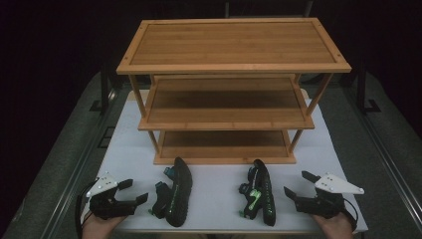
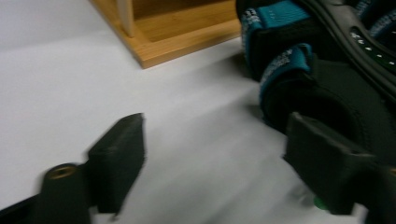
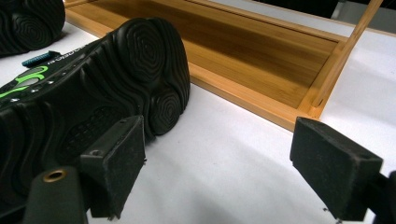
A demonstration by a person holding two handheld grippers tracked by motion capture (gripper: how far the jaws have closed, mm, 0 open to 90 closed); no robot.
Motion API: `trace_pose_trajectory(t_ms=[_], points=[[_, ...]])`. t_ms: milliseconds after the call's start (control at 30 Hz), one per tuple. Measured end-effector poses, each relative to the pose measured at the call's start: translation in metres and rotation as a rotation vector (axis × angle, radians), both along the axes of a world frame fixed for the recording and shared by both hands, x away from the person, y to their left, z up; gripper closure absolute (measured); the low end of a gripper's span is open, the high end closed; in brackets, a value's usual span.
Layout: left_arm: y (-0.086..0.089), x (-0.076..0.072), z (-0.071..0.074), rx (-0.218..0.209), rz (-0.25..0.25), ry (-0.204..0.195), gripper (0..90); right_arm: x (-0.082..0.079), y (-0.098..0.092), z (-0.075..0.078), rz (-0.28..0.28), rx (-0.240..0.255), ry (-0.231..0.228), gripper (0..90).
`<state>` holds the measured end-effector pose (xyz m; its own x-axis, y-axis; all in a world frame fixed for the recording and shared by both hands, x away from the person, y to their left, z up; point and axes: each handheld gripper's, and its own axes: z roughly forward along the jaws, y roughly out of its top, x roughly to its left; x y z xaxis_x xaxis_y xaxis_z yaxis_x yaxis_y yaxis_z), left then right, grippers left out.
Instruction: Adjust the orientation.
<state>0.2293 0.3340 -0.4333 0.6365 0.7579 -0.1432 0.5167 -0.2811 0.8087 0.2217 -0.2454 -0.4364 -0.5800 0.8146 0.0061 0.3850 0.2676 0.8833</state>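
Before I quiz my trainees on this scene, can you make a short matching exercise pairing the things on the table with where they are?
Things:
1. wooden rack
2. teal-strapped sandal
3. green-strapped sandal
4. left hand-held gripper

Places:
A. on its side, right of centre
B. near the front left corner of the white mat
C. at the back of the mat
D. on its side, left of centre

Pairs: 1-C, 2-D, 3-A, 4-B
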Motion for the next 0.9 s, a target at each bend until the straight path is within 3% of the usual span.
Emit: trace_pose_trajectory(t_ms=[133,300,400,667,700,900], points=[[-0.005,0.003,-0.002,0.011,-0.039,0.010,31.4,-0.001,0.002,0.000,0.004,-0.003,0.005,17.5],[-0.020,0.015,-0.009,0.034,-0.103,0.052,37.9,0.000,0.003,-0.001,0.012,-0.007,0.005,17.5],[-0.028,0.018,-0.009,0.049,-0.137,0.062,46.5,0.000,0.003,-0.001,0.013,-0.006,0.003,17.5],[-0.035,0.024,-0.008,0.033,-0.194,0.069,67.5,-0.001,0.005,-0.001,0.020,-0.016,-0.003,17.5],[-0.036,0.024,-0.007,0.014,-0.209,0.066,69.0,-0.001,0.005,-0.001,0.021,-0.017,-0.003,17.5],[-0.038,0.024,-0.005,0.000,-0.227,0.059,69.2,0.000,0.005,-0.001,0.022,-0.019,-0.003,17.6]])
